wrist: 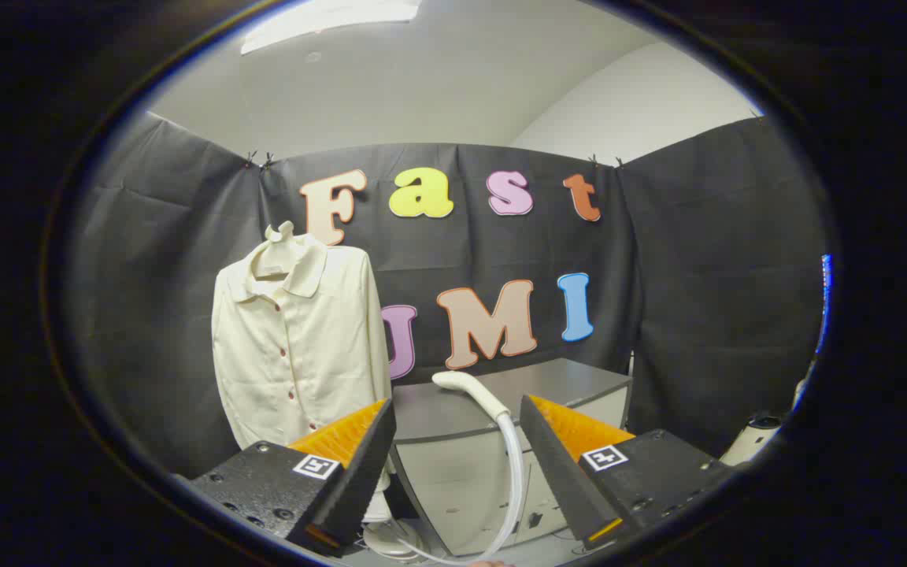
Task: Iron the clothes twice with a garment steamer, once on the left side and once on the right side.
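Your hand-held gripper point(457, 465), fingers wide apart and empty, faces the steamer head point(473, 391) lying on the desk point(571, 382) just ahead between them, shirt point(300, 346) hanging beyond-left.

Gripper point(457, 441): one two-finger unit, hand-held, seen from its own camera looking forward along the fingers. Left finger point(359, 457): rises from the lower left and slants inward toward its tip. Right finger point(560, 465): rises from the lower right, mirroring the left and slanting inward. Jaws: spread wide apart, with a broad gap between the fingertips; nothing is pressed between them. Each finger base carries a small square marker tag. Pose: held roughly level, aimed forward, both fingers at about equal height.
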Motion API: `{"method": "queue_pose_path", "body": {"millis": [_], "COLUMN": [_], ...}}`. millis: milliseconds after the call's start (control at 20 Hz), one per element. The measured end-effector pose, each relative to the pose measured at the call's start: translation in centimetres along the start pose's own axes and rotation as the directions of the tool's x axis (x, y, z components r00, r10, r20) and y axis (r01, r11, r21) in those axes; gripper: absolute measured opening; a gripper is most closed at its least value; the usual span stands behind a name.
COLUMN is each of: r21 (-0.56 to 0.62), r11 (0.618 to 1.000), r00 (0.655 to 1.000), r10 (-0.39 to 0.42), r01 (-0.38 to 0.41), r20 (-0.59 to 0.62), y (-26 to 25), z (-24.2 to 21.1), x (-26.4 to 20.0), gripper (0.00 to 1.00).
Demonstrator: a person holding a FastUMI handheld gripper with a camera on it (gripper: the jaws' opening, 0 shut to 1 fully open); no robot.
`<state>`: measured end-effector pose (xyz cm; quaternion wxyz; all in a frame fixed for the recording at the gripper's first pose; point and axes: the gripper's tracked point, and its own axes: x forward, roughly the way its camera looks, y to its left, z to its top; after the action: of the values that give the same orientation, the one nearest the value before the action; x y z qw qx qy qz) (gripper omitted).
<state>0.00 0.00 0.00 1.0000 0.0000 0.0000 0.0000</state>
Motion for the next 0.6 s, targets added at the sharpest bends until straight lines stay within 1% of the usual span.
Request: {"method": "queue_pose_path", "body": {"millis": [600], "r21": [0.001], "r11": [0.999], "r00": [0.999], "r10": [0.043], "r01": [-0.043], "r20": [-0.022], "y": [-2.4], "z": [0.4], "x": [4.6], "gripper": [0.96]}}
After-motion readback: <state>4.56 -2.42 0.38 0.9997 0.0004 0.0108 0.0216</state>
